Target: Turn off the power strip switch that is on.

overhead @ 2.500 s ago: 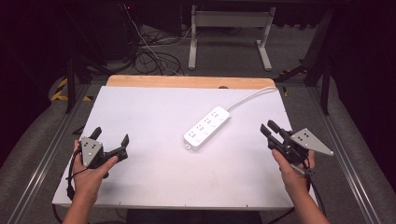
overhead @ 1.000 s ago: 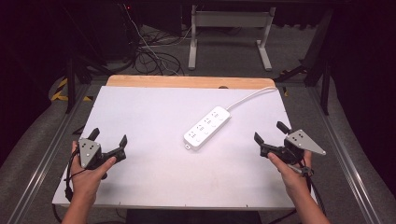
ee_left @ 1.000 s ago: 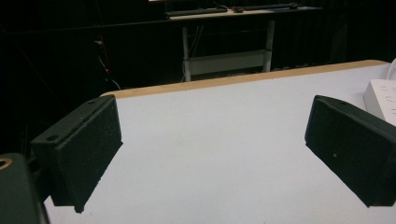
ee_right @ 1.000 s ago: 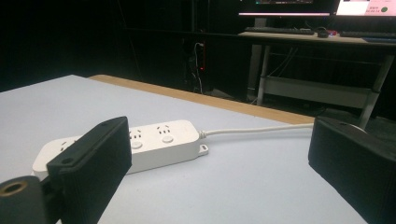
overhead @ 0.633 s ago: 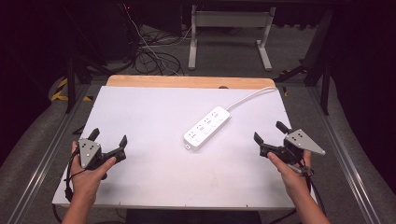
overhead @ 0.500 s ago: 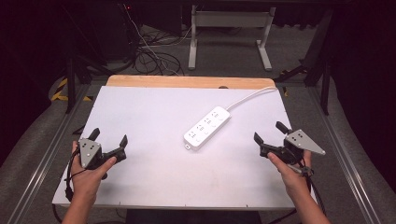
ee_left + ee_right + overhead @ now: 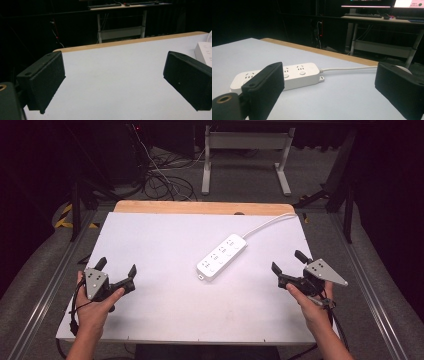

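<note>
The white power strip [image 7: 221,257] lies flat near the middle of the table [image 7: 165,245] — cord trailing to the far right edge. Left gripper [image 7: 116,275] and right gripper [image 7: 290,262] — jaws wide apart, holding nothing, both well apart from the strip.

No writing can be read anywhere. The power strip [image 7: 221,257] carries small marks beside its sockets, too small to make out, and the bright screen [image 7: 408,3] behind it is blurred.
</note>
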### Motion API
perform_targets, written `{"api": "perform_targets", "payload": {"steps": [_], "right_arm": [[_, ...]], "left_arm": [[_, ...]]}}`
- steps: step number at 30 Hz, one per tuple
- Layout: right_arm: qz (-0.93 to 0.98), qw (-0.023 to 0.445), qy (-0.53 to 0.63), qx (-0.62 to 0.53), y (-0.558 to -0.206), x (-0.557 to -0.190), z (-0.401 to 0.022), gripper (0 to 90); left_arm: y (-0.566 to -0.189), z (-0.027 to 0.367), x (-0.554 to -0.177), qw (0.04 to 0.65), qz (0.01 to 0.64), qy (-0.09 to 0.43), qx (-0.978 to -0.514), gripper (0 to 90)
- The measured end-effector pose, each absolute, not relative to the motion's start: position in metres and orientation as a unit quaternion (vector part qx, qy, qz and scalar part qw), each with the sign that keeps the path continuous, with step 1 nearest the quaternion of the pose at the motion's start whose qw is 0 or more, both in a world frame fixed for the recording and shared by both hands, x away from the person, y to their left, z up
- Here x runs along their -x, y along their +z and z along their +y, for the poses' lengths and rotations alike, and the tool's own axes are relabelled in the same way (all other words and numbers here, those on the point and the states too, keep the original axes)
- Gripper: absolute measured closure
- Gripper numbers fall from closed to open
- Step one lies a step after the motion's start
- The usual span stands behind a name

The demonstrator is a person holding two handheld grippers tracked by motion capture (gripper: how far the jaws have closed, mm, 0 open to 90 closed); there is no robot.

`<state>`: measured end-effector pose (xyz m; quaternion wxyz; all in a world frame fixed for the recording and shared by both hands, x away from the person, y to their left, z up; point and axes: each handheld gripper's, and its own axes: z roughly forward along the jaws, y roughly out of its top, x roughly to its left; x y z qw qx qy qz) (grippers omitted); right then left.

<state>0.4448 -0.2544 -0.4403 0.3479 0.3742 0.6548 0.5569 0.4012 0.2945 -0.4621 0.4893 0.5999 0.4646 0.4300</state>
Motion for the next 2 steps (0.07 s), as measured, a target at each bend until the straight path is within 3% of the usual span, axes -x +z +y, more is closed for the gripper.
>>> {"api": "perform_targets", "payload": {"steps": [2], "right_arm": [[0.654, 0.347, 0.557, -0.375, -0.4404, -0.4448, -0.2552, 9.0]], "left_arm": [[-0.4621, 0.2939, -0.4014, 0.489, 0.463, 0.429, -0.602, 4.3]]}}
